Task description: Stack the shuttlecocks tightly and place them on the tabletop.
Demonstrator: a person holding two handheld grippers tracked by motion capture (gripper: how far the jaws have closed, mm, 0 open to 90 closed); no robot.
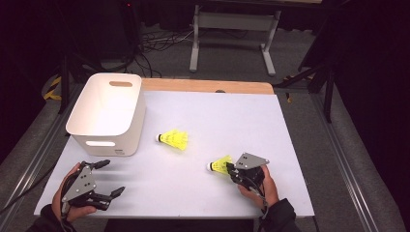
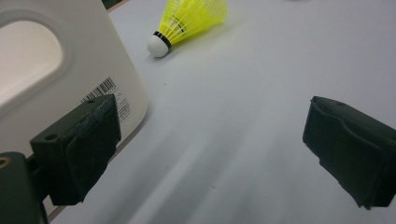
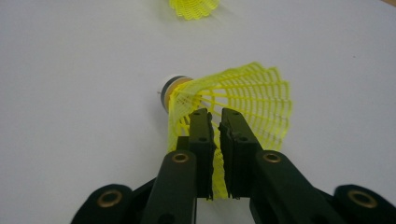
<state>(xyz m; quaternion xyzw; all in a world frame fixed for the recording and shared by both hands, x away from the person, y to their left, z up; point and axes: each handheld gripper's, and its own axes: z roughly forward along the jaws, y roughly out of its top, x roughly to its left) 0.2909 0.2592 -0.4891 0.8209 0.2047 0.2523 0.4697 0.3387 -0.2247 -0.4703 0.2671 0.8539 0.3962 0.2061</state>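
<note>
High view: The white table top occupies the centre of the frame. A white bin stands at its upper left corner, close to the left edge. One yellow shuttlecock lies near the centre, clear of the bin. The right gripper, lower right, is clamped on the skirt of a second shuttlecock. The left gripper, lower left near the front edge, has its jaws spread with nothing between them. Open surface separates the two grippers.

Left gripper view: Both jaws stand wide apart over bare table. The bin wall fills the upper left, just beside the left jaw. The free shuttlecock lies at top centre.

Right gripper view: The jaws pinch the yellow mesh skirt of the held shuttlecock; its cork points left. Bare table surrounds it.
</note>
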